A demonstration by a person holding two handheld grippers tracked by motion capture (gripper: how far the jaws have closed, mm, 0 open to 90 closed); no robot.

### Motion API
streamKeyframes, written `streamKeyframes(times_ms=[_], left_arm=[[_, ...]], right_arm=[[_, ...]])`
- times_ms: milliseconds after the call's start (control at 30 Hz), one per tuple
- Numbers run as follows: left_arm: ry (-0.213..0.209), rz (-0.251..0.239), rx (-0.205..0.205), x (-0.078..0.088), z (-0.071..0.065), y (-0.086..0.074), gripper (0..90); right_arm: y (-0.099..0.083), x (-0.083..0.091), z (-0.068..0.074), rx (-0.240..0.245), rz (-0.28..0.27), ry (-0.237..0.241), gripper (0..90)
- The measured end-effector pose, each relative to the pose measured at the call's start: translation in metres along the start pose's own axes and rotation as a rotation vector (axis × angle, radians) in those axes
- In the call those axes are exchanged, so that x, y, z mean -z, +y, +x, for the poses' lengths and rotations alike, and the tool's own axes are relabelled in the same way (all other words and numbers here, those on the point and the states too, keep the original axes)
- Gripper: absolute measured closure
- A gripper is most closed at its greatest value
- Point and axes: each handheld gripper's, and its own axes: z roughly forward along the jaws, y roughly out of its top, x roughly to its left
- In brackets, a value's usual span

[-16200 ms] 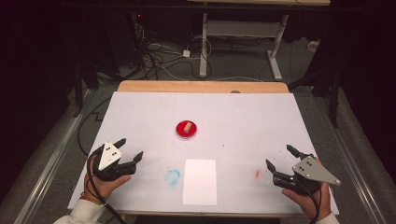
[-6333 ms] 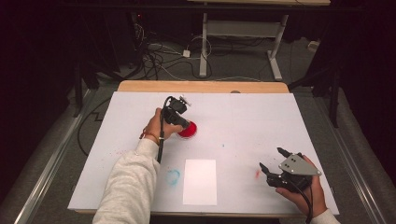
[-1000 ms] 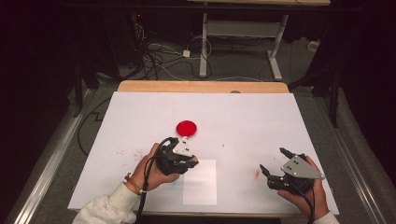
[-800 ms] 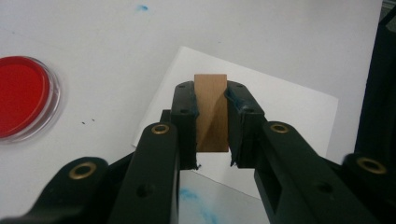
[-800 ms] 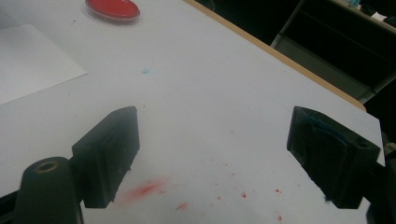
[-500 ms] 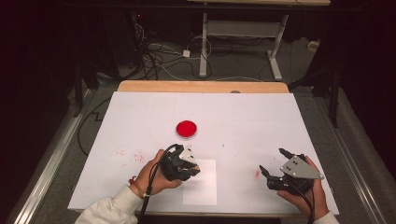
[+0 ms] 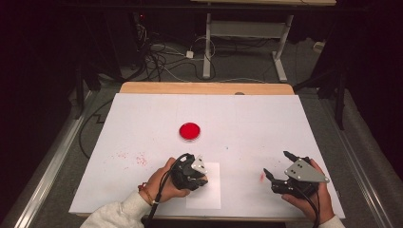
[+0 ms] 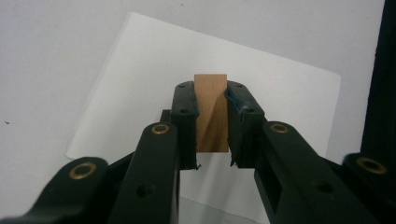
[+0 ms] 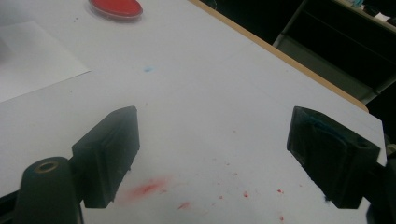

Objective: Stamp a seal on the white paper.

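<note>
Left gripper (image 8: 211, 135) clamped on wooden block (image 8: 211, 112) over the white paper sheet (image 8: 280, 93), right gripper (image 9: 224, 154) idle with jaws wide apart; risk: shallow side pinch, block could twist or slip on touchdown and smear.

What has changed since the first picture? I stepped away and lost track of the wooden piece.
The left claw went out to the red dish, took the wooden block off it, and came back toward the person; it now holds the block over the white paper sheet. The dish stays in place, now without the block. The right claw has barely moved and remains open at the table's near right.
</note>
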Motion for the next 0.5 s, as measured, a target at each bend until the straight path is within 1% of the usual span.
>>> streamKeyframes(times_ms=[200, 233, 400, 500], left_arm=[[0.000, 0.017, -0.014, -0.0064, -0.0018, 0.0013, 73.4], [-0.001, 0.027, -0.018, -0.0077, -0.0022, 0.0018, 73.4], [-0.010, 0.038, -0.008, -0.0100, -0.0008, 0.0029, 73.5], [-0.012, 0.043, -0.009, -0.0106, -0.0004, 0.0035, 73.5]], right_arm=[[-0.0001, -0.0003, 0.0002, 0.001, 0.003, 0.002, 17.3], [-0.0001, -0.0004, 0.0001, 0.003, 0.003, 0.003, 17.4], [-0.0001, -0.0006, 0.0010, 0.001, 0.005, 0.004, 17.3], [-0.0001, -0.0008, 0.0012, 0.001, 0.006, 0.005, 17.4]])
